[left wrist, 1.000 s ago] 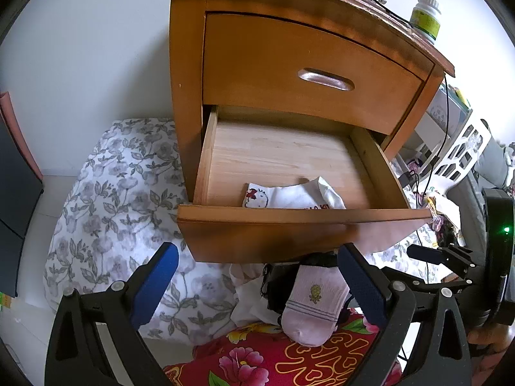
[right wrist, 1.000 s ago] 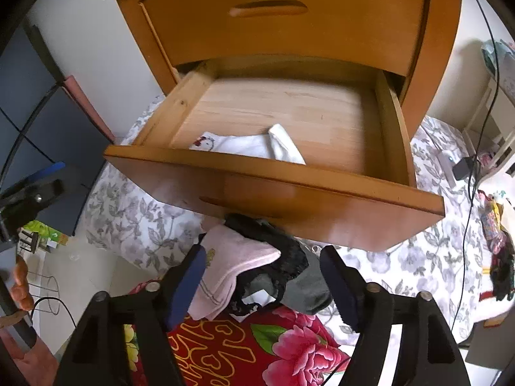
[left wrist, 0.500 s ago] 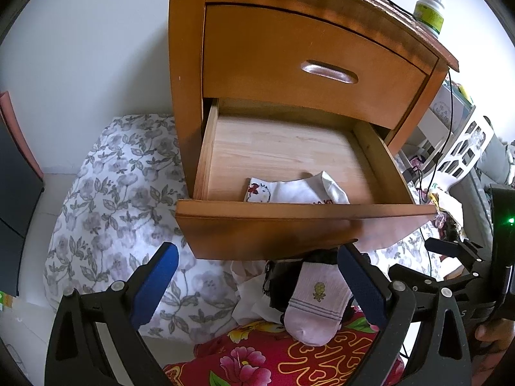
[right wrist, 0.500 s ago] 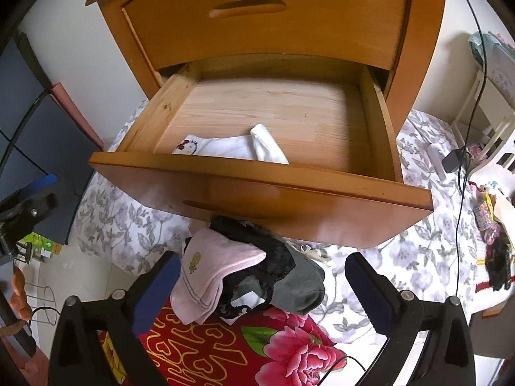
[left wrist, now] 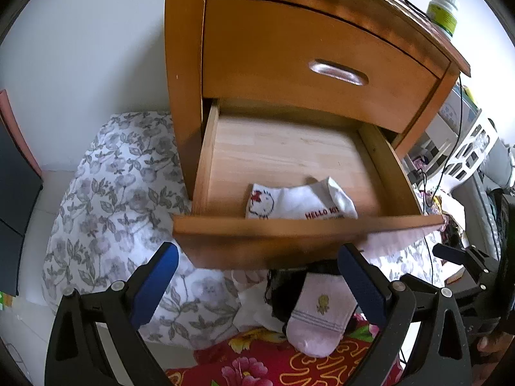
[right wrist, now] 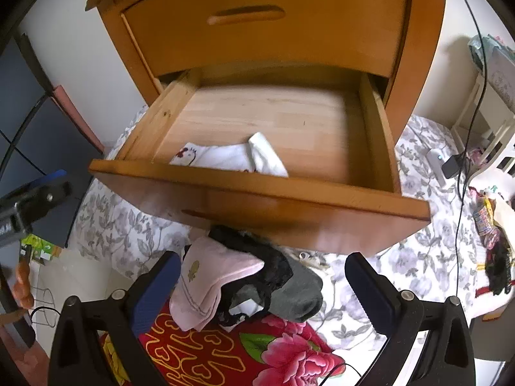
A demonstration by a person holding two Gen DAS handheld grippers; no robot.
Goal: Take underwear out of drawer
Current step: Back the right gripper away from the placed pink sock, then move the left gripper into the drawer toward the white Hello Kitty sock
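Drawer (left wrist: 289, 225) of the wooden nightstand (left wrist: 257, 48) stands pulled out, with white printed underwear (left wrist: 299, 201) lying inside against its front wall. Below the drawer's front, pink socks (right wrist: 209, 283), a black lacy garment (right wrist: 267, 267) and a grey piece (right wrist: 299, 296) lie heaped. Both tongs, left (left wrist: 257, 286) and right (right wrist: 260, 289), hang below the drawer, spread wide and holding nothing.
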